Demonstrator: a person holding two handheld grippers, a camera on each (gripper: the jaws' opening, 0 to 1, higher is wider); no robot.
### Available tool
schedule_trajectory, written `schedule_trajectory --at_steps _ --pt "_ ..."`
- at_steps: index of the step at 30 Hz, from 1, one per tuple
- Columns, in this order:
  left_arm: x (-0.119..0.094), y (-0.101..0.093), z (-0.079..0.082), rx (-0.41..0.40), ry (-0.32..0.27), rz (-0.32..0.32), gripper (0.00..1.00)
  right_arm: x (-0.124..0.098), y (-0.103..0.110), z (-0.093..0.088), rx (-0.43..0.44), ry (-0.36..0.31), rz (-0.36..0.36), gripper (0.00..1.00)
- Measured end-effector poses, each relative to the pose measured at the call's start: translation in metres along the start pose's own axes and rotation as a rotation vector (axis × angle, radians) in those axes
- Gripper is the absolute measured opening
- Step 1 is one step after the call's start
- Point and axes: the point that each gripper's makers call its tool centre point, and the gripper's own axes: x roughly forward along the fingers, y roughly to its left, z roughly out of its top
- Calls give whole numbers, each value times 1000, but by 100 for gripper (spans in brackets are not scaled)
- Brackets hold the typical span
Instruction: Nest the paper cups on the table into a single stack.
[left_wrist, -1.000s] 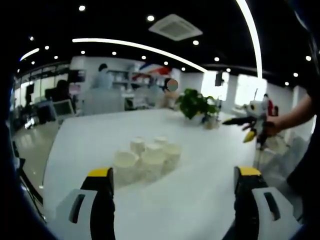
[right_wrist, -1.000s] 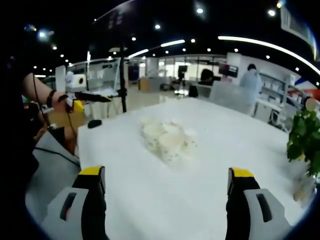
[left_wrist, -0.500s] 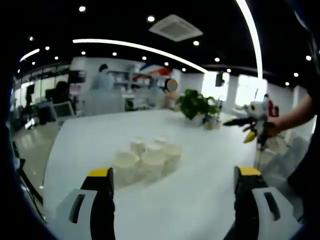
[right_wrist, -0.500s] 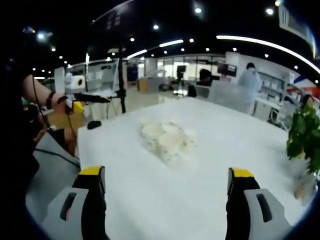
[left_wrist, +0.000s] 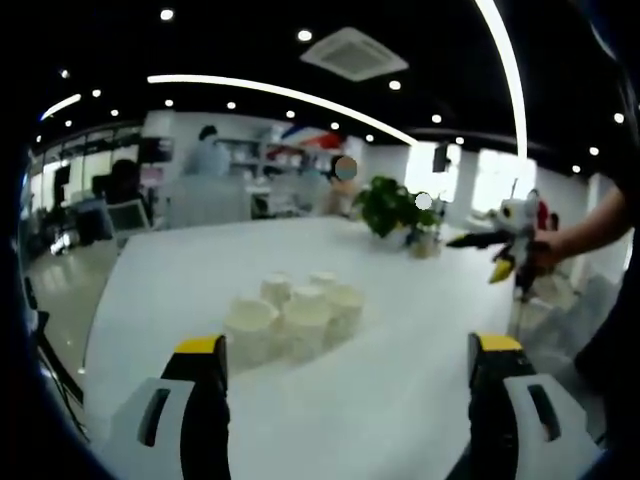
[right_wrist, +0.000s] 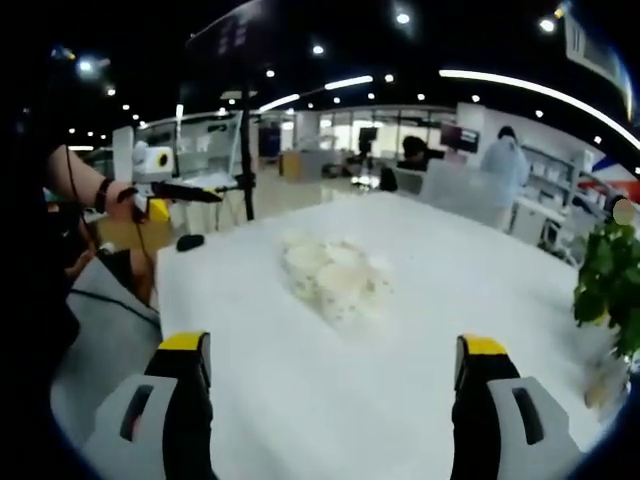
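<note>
Several white paper cups (left_wrist: 293, 318) stand close together, upright and mouths up, on a white table (left_wrist: 400, 380). The same paper cups (right_wrist: 333, 277) sit mid-table in the right gripper view. My left gripper (left_wrist: 347, 400) is open, short of the cups, nothing between its jaws. My right gripper (right_wrist: 335, 400) is also open and empty, well back from the cluster. The right gripper (left_wrist: 495, 248) appears in the left gripper view, held by a hand above the table's right edge. Likewise the left gripper (right_wrist: 170, 190) shows at the left of the right gripper view.
A potted green plant (left_wrist: 395, 210) stands at the table's far side, also seen as the plant (right_wrist: 608, 290) at the right. A small dark object (right_wrist: 188, 242) lies near the table's corner. People and desks fill the office behind.
Both views shifted very slightly with the hands. The cups have not moved, and both grippers remain open.
</note>
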Motion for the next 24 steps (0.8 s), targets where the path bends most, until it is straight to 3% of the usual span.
schedule_trajectory --at_steps 8,24 --pt "4 -2 -2 -6 1 -5 100 2 -3 2 15 10 36 89" --pt "2 -1 -7 -26 4 11 100 27 -4 3 21 7 52 94"
